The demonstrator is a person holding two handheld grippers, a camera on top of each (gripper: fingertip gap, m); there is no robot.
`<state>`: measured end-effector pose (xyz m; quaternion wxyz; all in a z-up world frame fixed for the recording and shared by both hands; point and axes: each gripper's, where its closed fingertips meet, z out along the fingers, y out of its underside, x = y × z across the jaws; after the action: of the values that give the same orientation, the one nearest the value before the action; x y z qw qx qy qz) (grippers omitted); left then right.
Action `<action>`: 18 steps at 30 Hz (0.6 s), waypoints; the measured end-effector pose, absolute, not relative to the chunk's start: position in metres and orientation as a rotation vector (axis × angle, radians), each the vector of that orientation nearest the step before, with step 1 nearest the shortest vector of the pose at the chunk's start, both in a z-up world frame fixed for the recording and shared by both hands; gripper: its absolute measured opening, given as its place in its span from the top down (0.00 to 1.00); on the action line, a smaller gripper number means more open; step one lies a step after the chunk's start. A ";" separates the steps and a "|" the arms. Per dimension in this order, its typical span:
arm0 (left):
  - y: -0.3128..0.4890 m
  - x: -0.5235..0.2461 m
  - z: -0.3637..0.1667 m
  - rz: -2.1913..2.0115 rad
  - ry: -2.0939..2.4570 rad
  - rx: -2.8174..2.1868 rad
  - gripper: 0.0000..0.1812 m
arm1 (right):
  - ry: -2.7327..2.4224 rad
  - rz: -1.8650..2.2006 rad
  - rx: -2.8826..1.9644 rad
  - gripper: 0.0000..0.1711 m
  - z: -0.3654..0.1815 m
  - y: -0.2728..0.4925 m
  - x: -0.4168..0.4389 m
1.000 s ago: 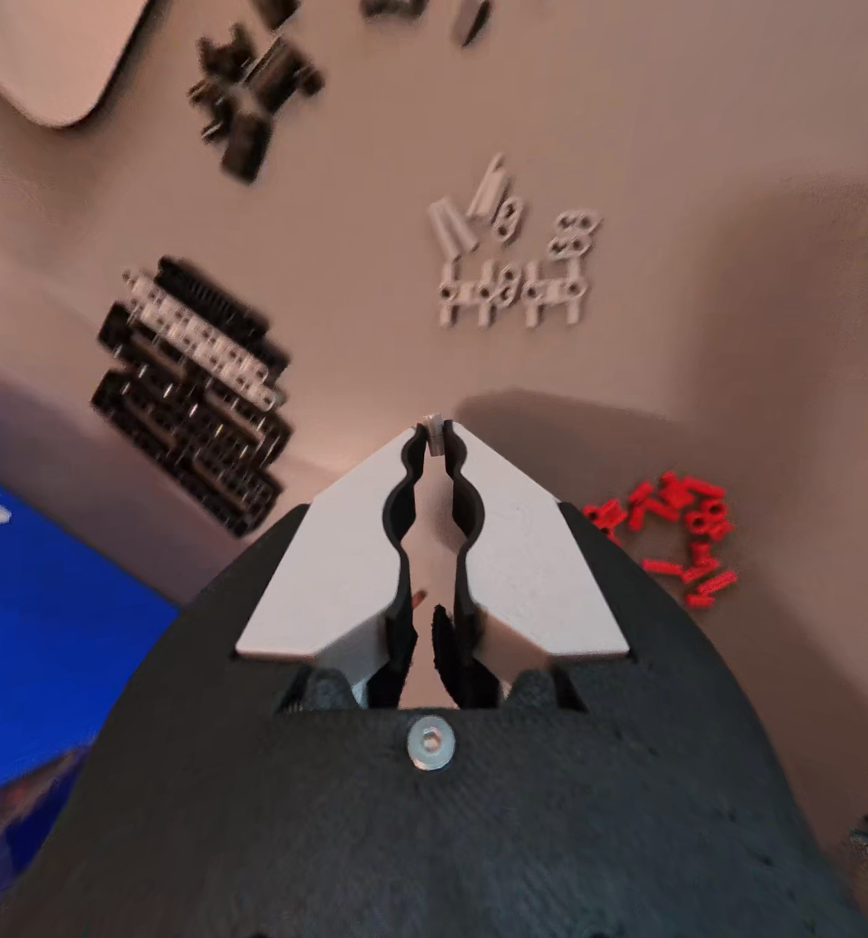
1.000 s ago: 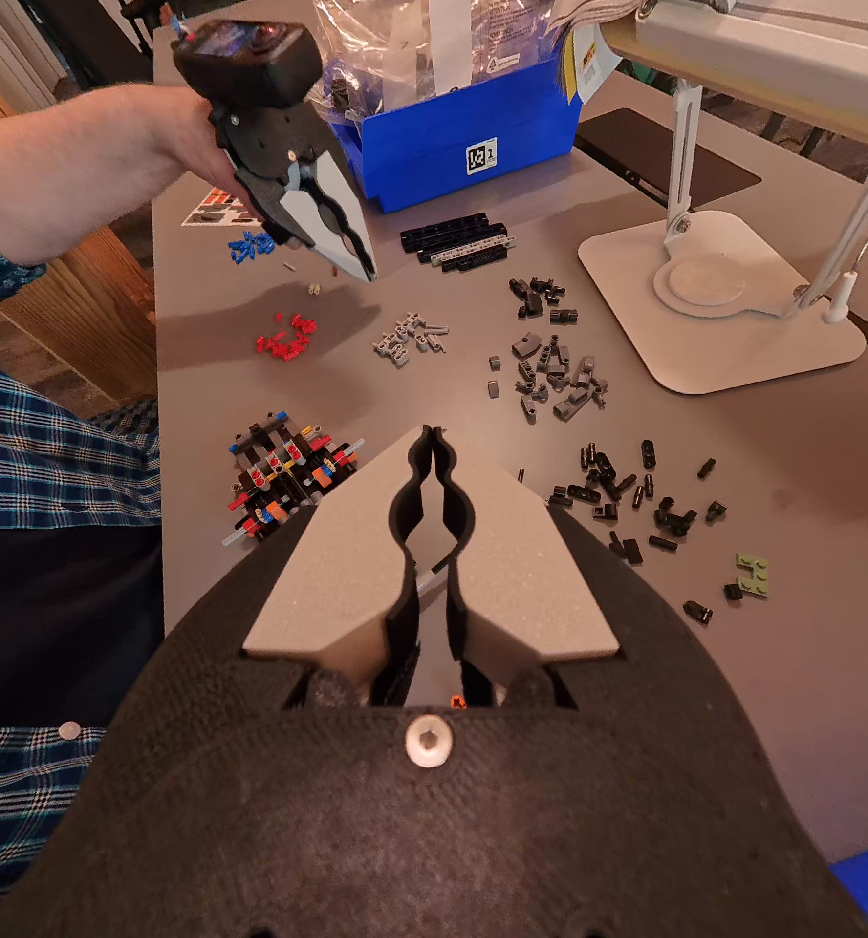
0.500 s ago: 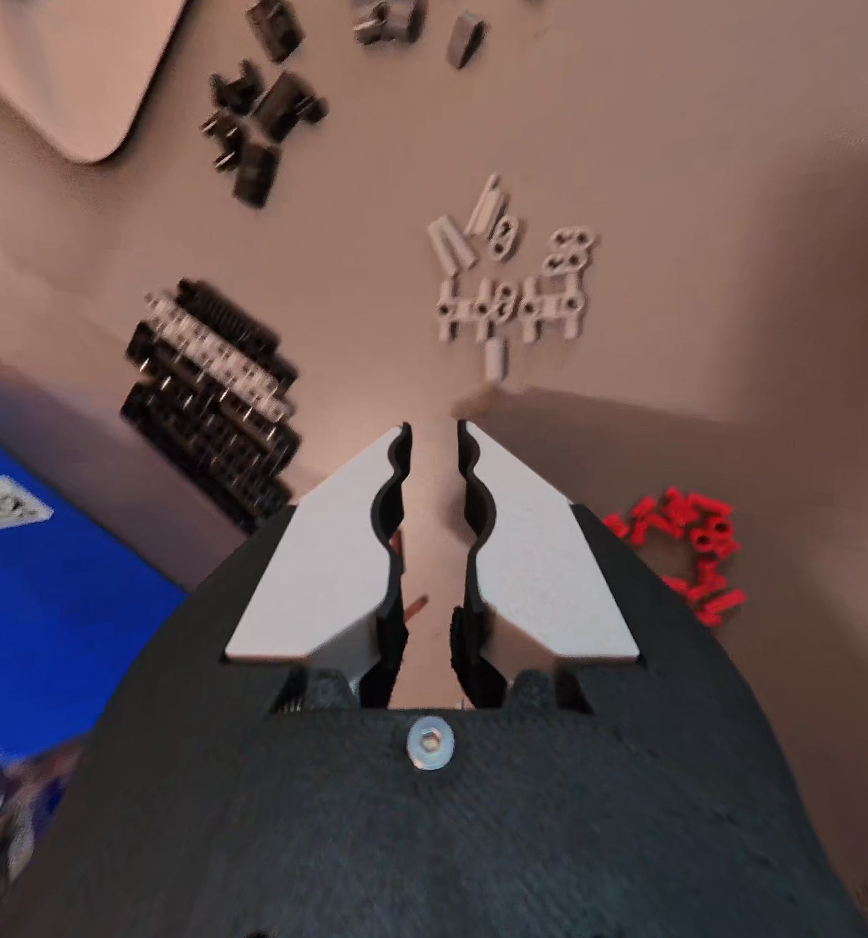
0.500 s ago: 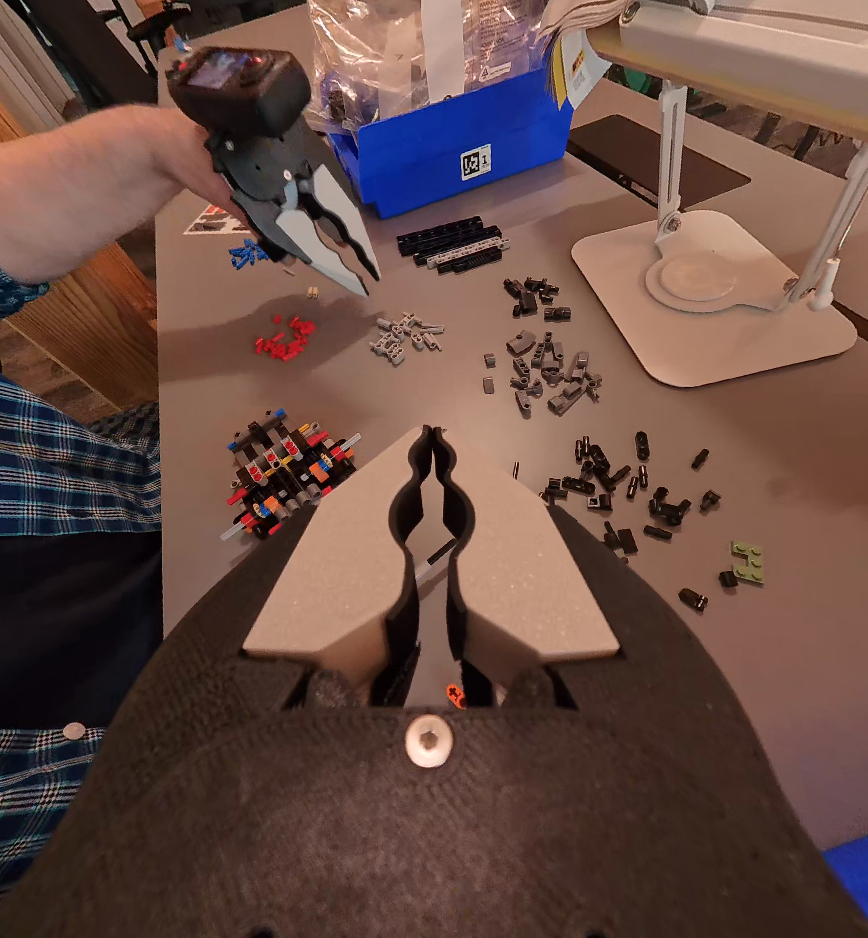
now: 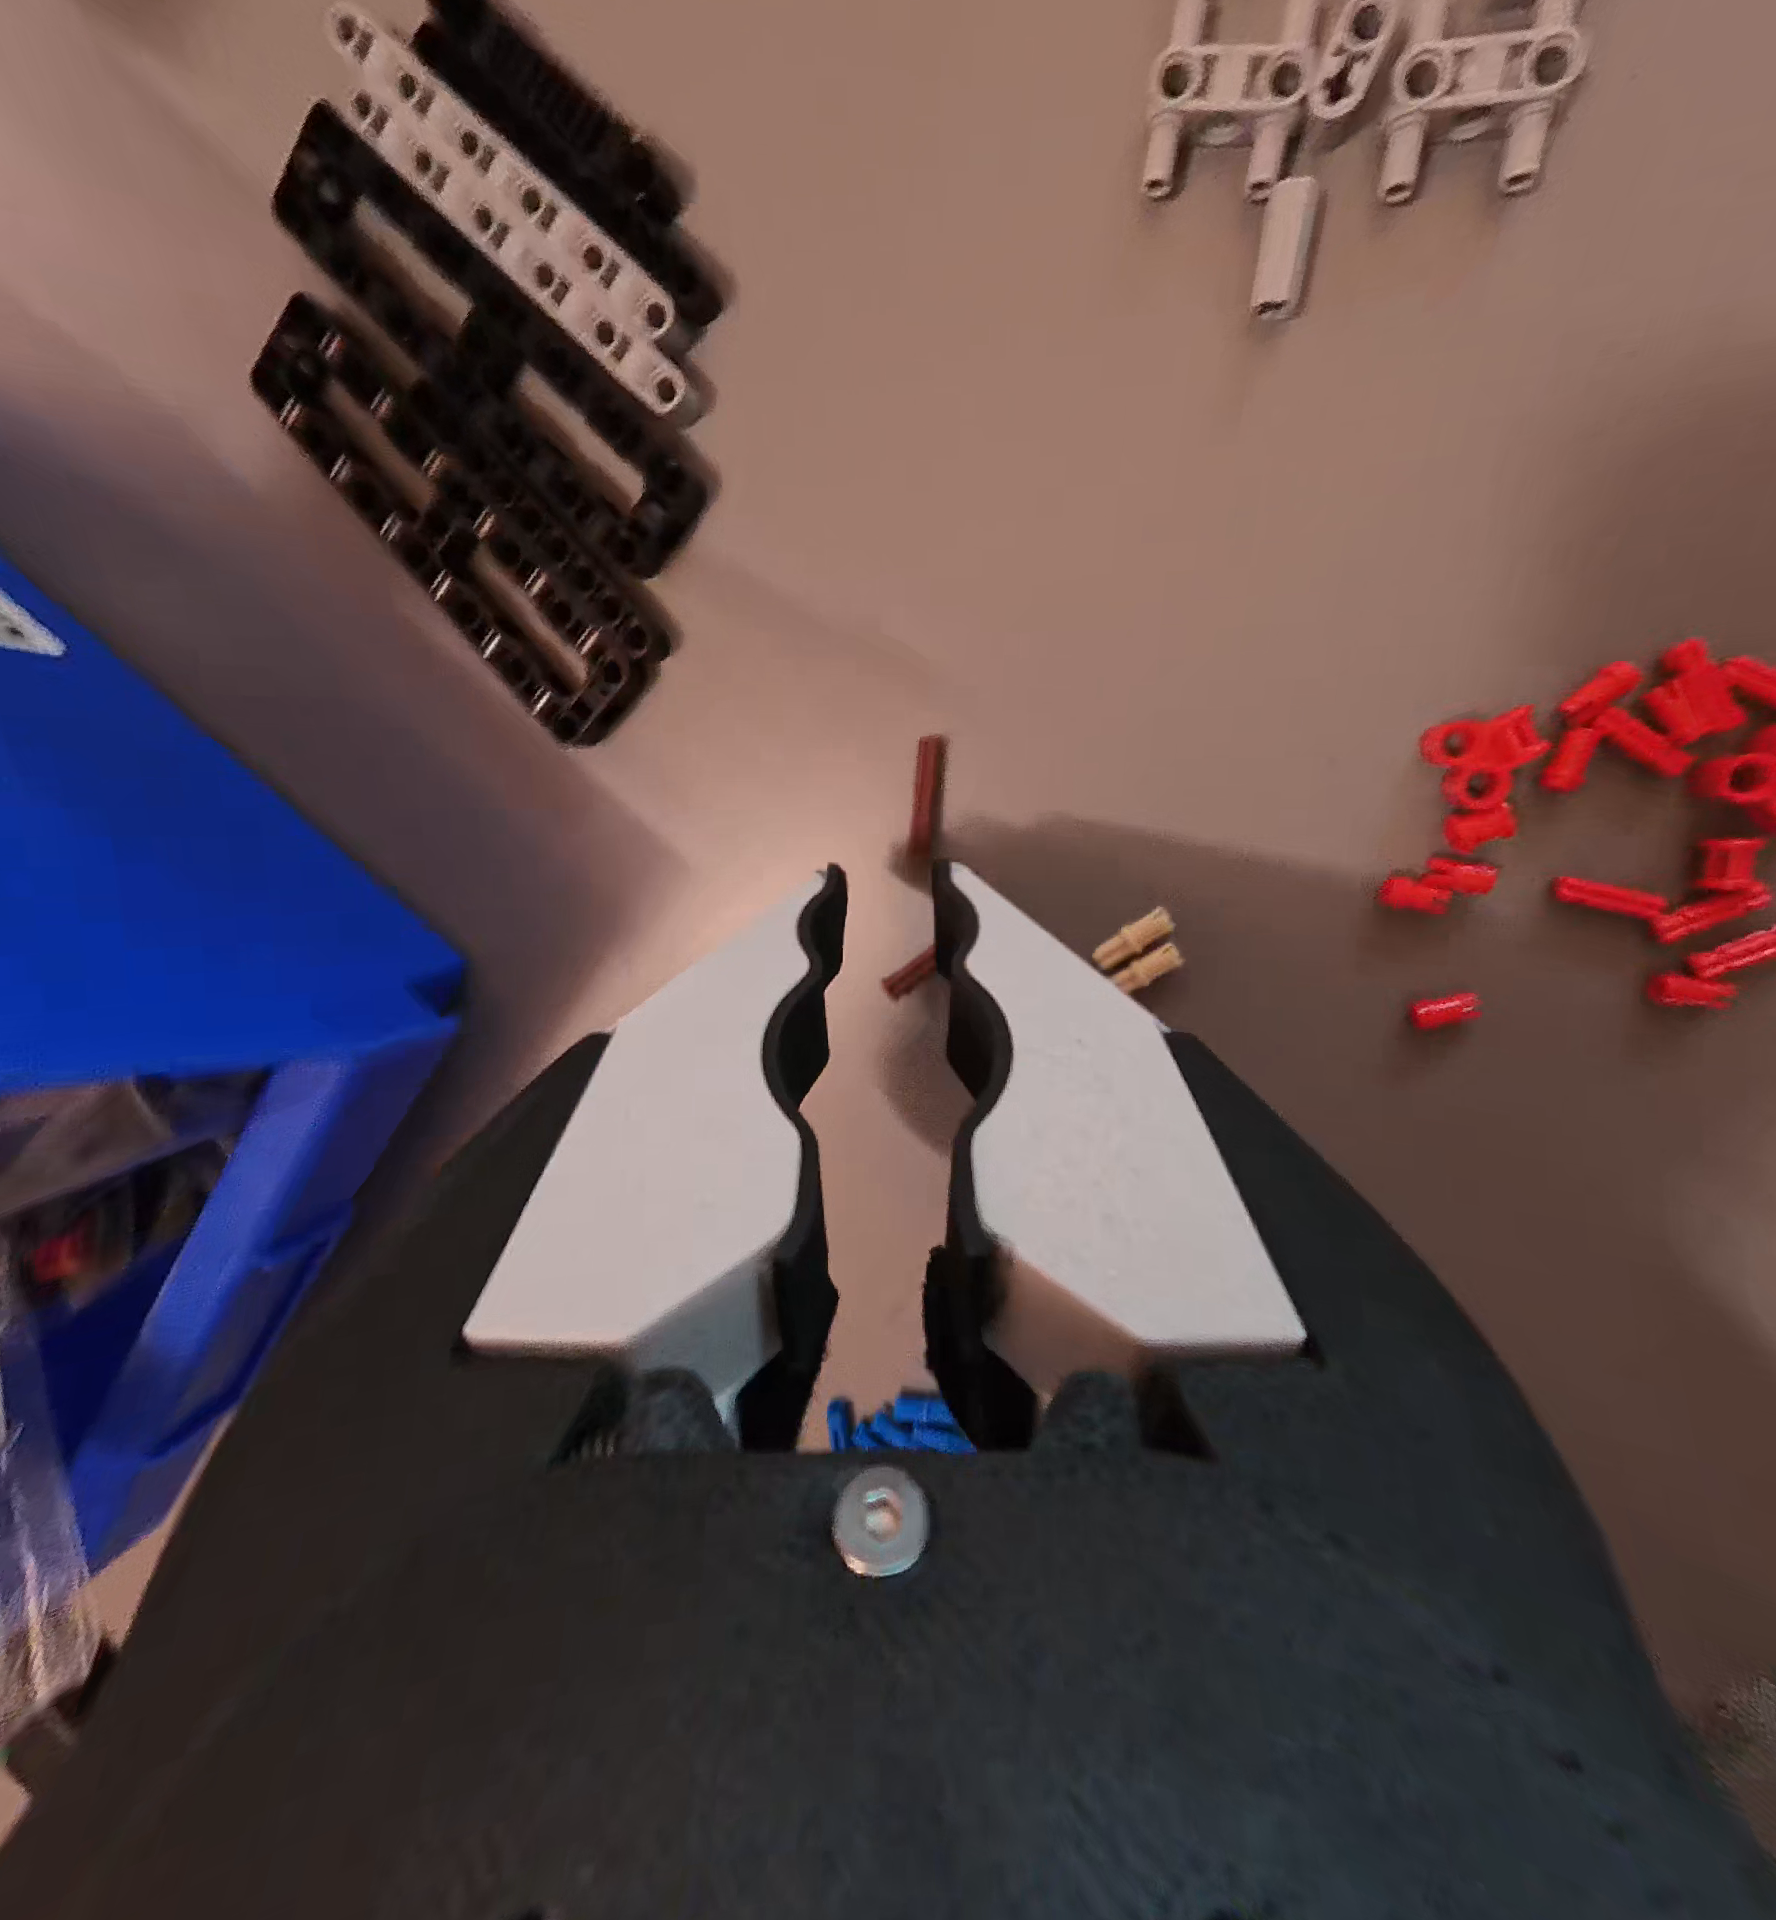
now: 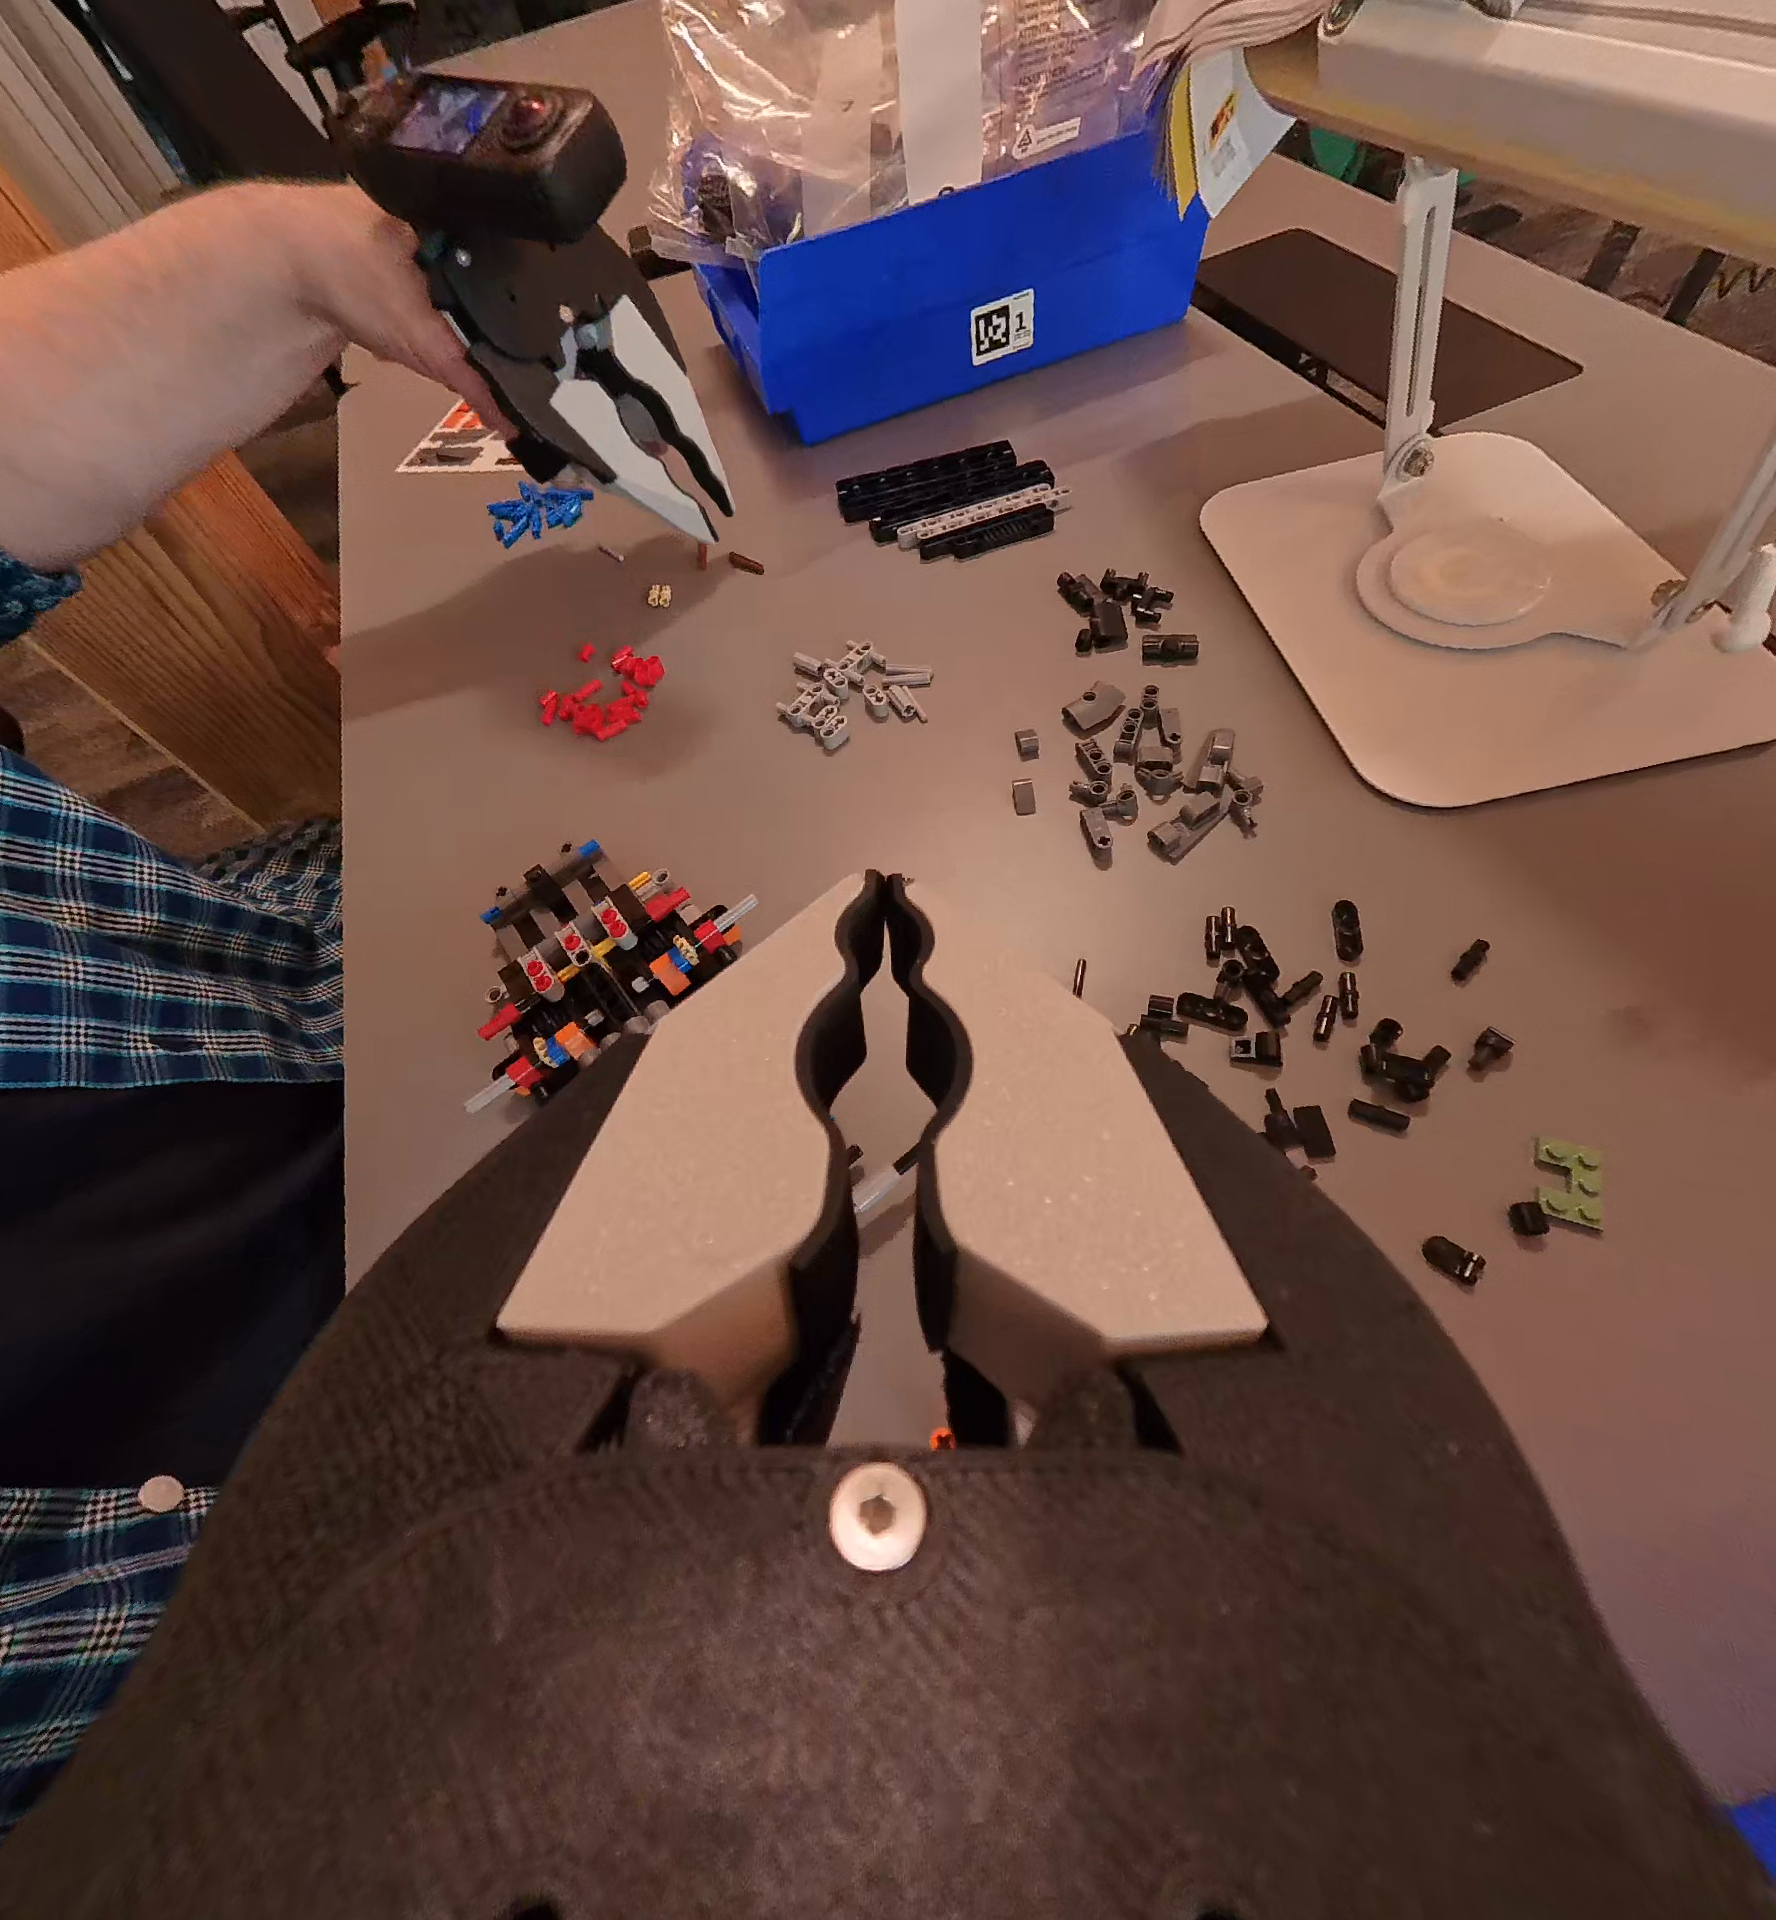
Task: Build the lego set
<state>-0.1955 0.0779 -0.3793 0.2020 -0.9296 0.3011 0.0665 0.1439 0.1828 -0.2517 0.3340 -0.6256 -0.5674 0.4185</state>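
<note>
My left gripper (image 5: 889, 881) is open and empty, low over the table, with its tips just short of a brown axle (image 5: 929, 790). A second brown piece (image 5: 910, 971) lies between the jaws, on the table. Two tan pins (image 5: 1138, 951) lie just to its right. In the right wrist view the left gripper (image 6: 707, 525) hovers over these brown pieces (image 6: 744, 563). My right gripper (image 6: 884, 883) is shut above the table, beside the multicoloured partial build (image 6: 603, 977). I see nothing held in it.
Red pins (image 5: 1642, 821), grey connectors (image 5: 1351, 94), black and white beams (image 5: 489, 416) and a blue bin (image 5: 136, 935) surround the left gripper. Dark grey parts (image 6: 1154, 769), black pins (image 6: 1299, 1018), green plates (image 6: 1570, 1184) and a white lamp base (image 6: 1486, 623) lie on the right. The tips of one gripper are about 40 centimeters away from the tips of the other. Measured from the fingertips, the multicoloured partial build (image 6: 603, 977) is 20 centimeters or so from the right gripper and 30 centimeters from the left.
The left gripper opened and let go of a small light grey piece beside the grey connectors, then moved down to the brown axles. The right gripper stayed shut and hardly moved.
</note>
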 end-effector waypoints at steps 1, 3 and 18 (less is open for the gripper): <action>0.081 -0.191 -0.381 0.176 0.857 -2.578 0.92 | -1.482 1.091 -1.634 1.00 -0.252 0.183 0.144; 0.085 -0.187 -0.385 0.165 0.879 -2.581 0.92 | -1.481 1.089 -1.635 1.00 -0.251 0.183 0.145; 0.079 -0.199 -0.384 0.172 1.011 -2.583 0.99 | -1.469 1.102 -1.644 1.00 -0.256 0.187 0.148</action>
<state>-0.1986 0.0789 -0.3841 0.1802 -0.9142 0.3578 0.0609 0.1480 0.1871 -0.2557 0.3319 -0.6293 -0.5621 0.4218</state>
